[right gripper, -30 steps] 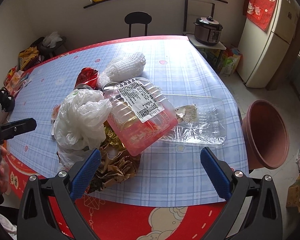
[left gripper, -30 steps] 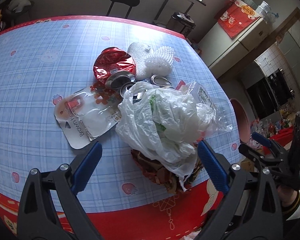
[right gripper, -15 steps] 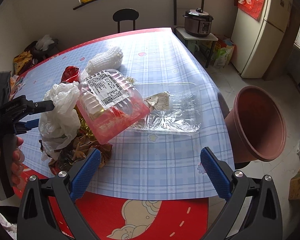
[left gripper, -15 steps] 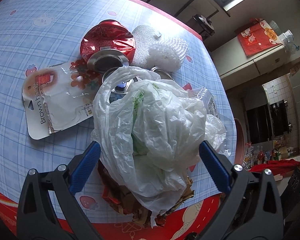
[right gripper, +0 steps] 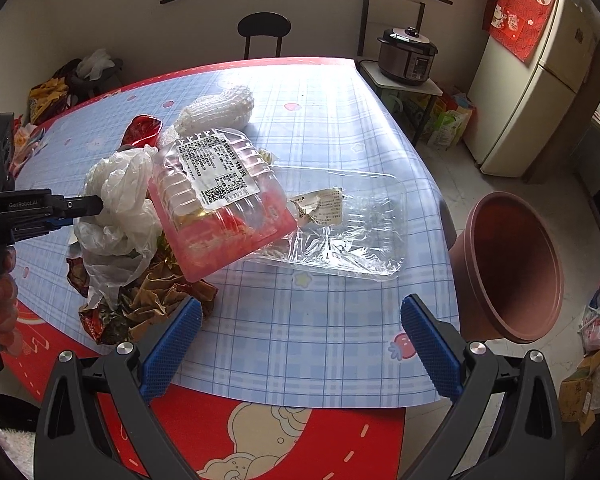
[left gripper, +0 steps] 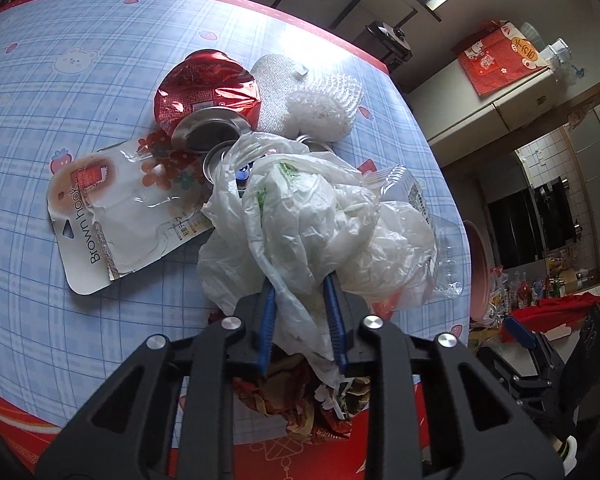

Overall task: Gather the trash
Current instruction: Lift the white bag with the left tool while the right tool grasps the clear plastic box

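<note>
The left tool [left gripper: 300, 292], jaws just closed, grips the plastic bag [left gripper: 320, 216]: light, soft, slippery; right tool [right gripper: 300, 344] released.

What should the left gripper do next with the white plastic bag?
Probably lift it gently, straight up. The left gripper has just closed its jaws on a fold of the white plastic bag, which still sits on the trash pile on the table. The right gripper hangs open and empty. The bag touches the clear box, so a slow lift seems safer before heading for the bin.
</note>
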The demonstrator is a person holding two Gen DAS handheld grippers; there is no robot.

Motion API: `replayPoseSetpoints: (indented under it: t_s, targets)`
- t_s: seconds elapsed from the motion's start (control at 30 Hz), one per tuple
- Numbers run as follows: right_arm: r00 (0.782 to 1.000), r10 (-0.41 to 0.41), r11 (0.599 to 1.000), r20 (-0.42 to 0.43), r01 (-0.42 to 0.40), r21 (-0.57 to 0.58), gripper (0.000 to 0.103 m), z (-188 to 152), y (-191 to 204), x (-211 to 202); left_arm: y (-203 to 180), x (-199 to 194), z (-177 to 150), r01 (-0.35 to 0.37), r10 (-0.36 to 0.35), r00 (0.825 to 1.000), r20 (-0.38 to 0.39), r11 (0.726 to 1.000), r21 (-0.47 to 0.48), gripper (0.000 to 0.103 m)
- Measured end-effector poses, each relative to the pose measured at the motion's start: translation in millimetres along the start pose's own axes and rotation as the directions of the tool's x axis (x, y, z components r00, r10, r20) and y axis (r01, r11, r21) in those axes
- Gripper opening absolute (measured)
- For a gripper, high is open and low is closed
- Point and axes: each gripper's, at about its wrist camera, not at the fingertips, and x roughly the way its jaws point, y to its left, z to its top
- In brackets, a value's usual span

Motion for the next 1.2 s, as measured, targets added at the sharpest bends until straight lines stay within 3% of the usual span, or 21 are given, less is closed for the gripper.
replayPoseSetpoints:
  t_s: [0.33, 0.53, 0.7, 0.83, 0.93, 1.03, 1.1, 1.17, 1.2]
  targets:
    - [0.999, -0.005, 0.994, 0.033, 0.008, -0.107, 0.098, 22.3, 39.1, 13.3, -8.2, -59.6, -3.1, 0.039, -0.052, 0.991, 0.12, 0.993, 0.11, 0.015]
    - [0.994, -0.081, 0.961, 0.073, 0.098, -0.26, 0.098, 38.5, 84.4, 37.2, 8.3, -104.0, -8.2, -0.019, -0.004, 0.972, 0.235, 0.995, 0.096, 0.015]
    - [0.979, -0.166, 0.888, 0.121, 0.202, -0.414, 0.098, 47.2, 133.4, 64.1, 26.5, -121.4, -10.5, -0.021, 0.006, 0.964, 0.266, 0.998, 0.055, 0.015]
    - [0.944, -0.294, 0.782, 0.152, 0.329, -0.53, 0.098, 40.8, 162.5, 89.3, 40.5, -126.1, -16.2, -0.007, -0.002, 0.965, 0.263, 1.0, 0.031, 0.015]
    - [0.919, -0.367, 0.742, 0.143, 0.382, -0.551, 0.098, 39.9, 168.2, 105.7, 52.6, -125.7, -21.5, 0.006, -0.007, 0.967, 0.255, 1.0, 0.008, 0.015]
    - [0.902, -0.412, 0.733, 0.13, 0.413, -0.54, 0.098, 42.4, 167.0, 114.4, 59.9, -126.6, -22.6, 0.014, -0.014, 0.967, 0.253, 1.0, 0.0, 0.015]
    - [0.906, -0.408, 0.743, 0.111, 0.4, -0.537, 0.097, 43.4, 164.2, 115.1, 62.8, -128.0, -23.0, 0.022, -0.022, 0.967, 0.255, 1.0, 0.002, 0.015]
    - [0.919, -0.386, 0.769, 0.077, 0.366, -0.524, 0.076, 43.8, 158.9, 112.4, 65.0, -129.7, -22.2, 0.029, -0.029, 0.965, 0.26, 1.0, 0.006, 0.015]
    - [0.924, -0.375, 0.782, 0.072, 0.357, -0.511, 0.075, 44.4, 155.1, 109.2, 65.9, -130.4, -22.4, 0.032, -0.033, 0.964, 0.262, 0.999, 0.008, 0.015]
